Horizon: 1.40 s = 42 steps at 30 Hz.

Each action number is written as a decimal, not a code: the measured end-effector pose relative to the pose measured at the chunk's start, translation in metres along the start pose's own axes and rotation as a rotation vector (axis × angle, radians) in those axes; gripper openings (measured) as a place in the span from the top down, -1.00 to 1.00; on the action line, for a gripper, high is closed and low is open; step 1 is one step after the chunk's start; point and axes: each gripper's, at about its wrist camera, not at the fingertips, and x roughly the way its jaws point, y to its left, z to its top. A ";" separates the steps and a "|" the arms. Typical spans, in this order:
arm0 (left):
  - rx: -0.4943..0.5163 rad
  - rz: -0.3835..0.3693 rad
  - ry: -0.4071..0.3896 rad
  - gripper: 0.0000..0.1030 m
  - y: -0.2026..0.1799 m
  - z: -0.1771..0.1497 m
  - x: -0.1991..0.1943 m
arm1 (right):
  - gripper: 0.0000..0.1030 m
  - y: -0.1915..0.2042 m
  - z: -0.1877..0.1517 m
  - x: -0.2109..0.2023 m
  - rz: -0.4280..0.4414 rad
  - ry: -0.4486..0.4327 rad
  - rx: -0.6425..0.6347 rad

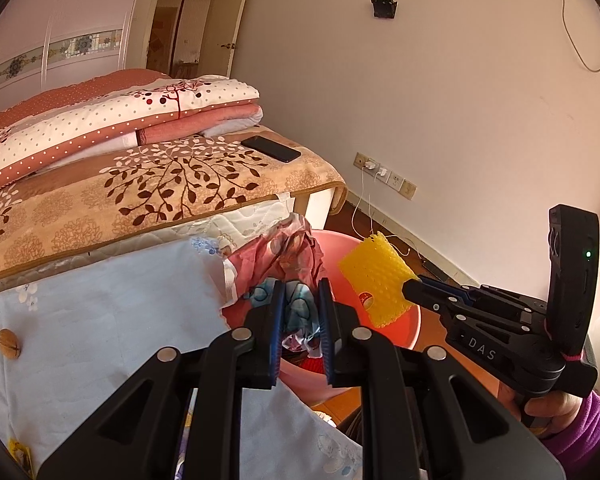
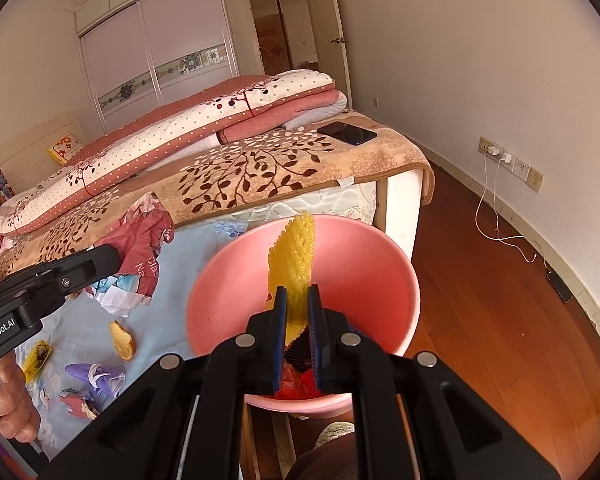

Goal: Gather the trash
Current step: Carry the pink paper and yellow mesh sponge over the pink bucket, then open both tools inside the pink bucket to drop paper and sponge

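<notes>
Bedroom, pale blue sheet [image 2: 76,320] at bed foot. Right gripper [image 2: 298,292] clamped on yellow foam net [image 2: 294,248] over pink bin [image 2: 220,280]; left gripper [image 1: 302,286] clamped on crumpled wrapper [image 1: 292,252], nearing the rim. Peel [image 2: 123,340], purple scrap [image 2: 96,374], yellow packet [image 2: 38,356] remain. Roughly mid-task, I judge.

The basin [image 1: 400,320] is largely hidden behind the paper [image 1: 296,256] and foam net [image 1: 374,280] in the left view. Its contents [image 2: 300,380] are mostly masked by gripper fingers. The wrapper [image 1: 20,454] is cut off at the frame edge.
</notes>
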 end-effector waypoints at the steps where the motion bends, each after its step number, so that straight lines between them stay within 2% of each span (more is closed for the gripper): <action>1: 0.002 0.000 0.005 0.70 -0.001 0.000 0.004 | 0.81 -0.001 0.000 0.002 -0.002 0.003 0.004; 24: 0.025 -0.048 0.106 0.69 -0.023 0.000 0.081 | 0.81 -0.034 -0.004 0.050 -0.035 0.070 0.047; 42: 0.004 -0.045 0.194 0.69 -0.015 -0.010 0.120 | 0.81 -0.044 -0.006 0.081 -0.041 0.118 0.049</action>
